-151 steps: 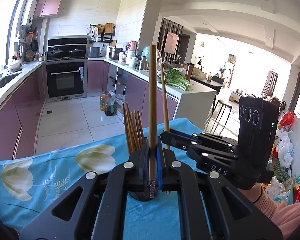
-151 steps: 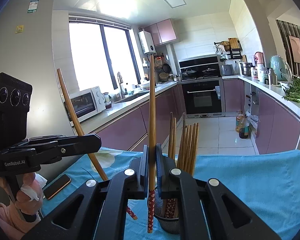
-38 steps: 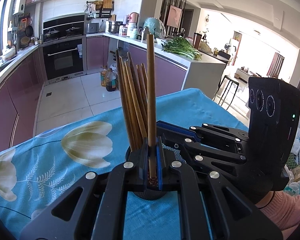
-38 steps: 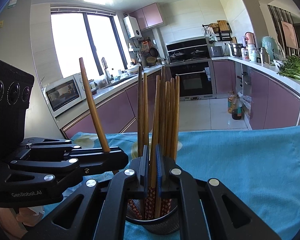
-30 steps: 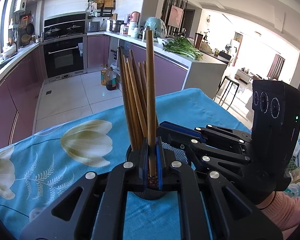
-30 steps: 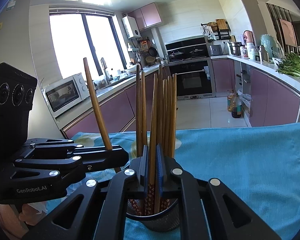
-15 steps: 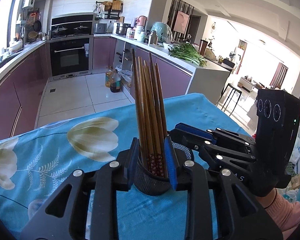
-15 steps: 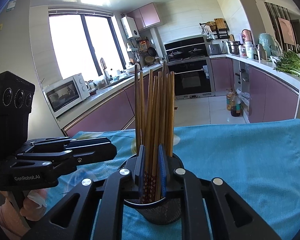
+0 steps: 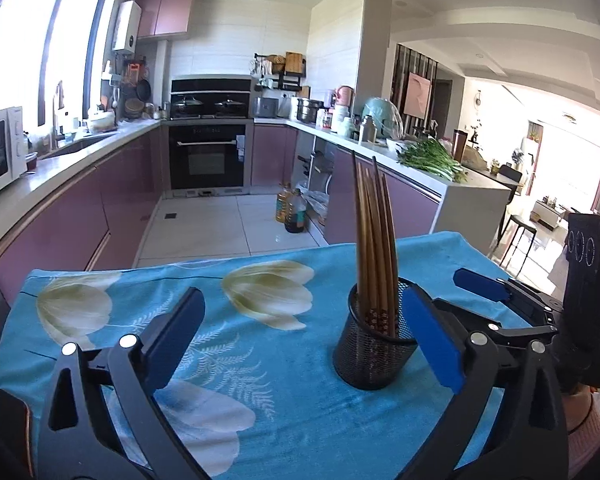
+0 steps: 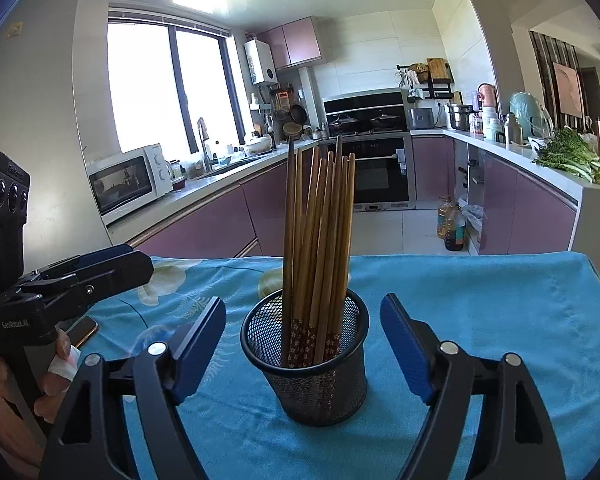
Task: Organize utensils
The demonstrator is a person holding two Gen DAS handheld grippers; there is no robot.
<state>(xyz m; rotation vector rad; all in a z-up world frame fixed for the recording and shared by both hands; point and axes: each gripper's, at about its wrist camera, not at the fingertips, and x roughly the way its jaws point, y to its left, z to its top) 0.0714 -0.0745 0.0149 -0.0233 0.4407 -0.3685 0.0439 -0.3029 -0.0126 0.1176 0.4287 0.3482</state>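
A black mesh holder [image 10: 306,380] stands on the blue flowered tablecloth [image 9: 236,364] with several brown chopsticks [image 10: 316,232] upright in it. My right gripper [image 10: 303,304] is opening, its blue pads wide on either side of the holder and touching nothing. My left gripper [image 9: 302,294] is opening too. The holder [image 9: 374,356] and its chopsticks [image 9: 374,248] stand just inside its right finger, clear of the pads. Each gripper shows in the other's view: the left gripper [image 10: 144,264] at the left, the right gripper [image 9: 448,290] at the right.
A phone [image 10: 82,330] lies on the cloth near the person's left hand [image 10: 56,376]. The table's far edge [image 10: 460,257] drops to the kitchen floor. Purple cabinets, an oven and a counter with greens lie beyond.
Both grippers let go of their chopsticks, which now stand in the holder, and their jaws swung wide. The left gripper backed off and swung left, so the holder sits further right in its view.
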